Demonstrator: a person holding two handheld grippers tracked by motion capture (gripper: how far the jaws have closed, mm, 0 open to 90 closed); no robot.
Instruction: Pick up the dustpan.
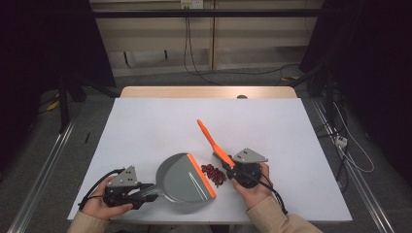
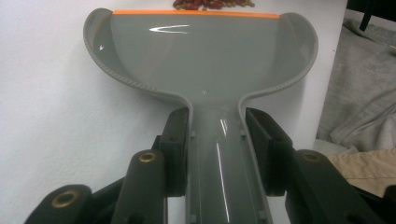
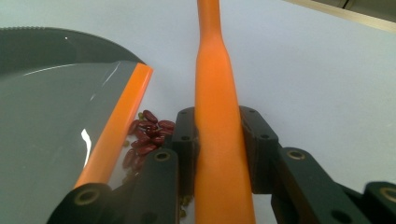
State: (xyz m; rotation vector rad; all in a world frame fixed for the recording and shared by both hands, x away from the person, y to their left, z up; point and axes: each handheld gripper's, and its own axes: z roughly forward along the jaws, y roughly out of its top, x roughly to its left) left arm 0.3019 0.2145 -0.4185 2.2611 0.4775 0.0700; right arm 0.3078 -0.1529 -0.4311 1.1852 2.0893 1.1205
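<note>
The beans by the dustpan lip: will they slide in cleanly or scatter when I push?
The beans look small, smooth and loose, so some probably roll sideways. They lie against the dustpan at its orange lip, so a short, slow push likely suffices.

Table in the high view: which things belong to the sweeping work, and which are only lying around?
In use:
grey dustpan, held by left gripper
orange brush handle, held by right gripper
red beans

Lying about:
cables on the floor behind the table
</note>
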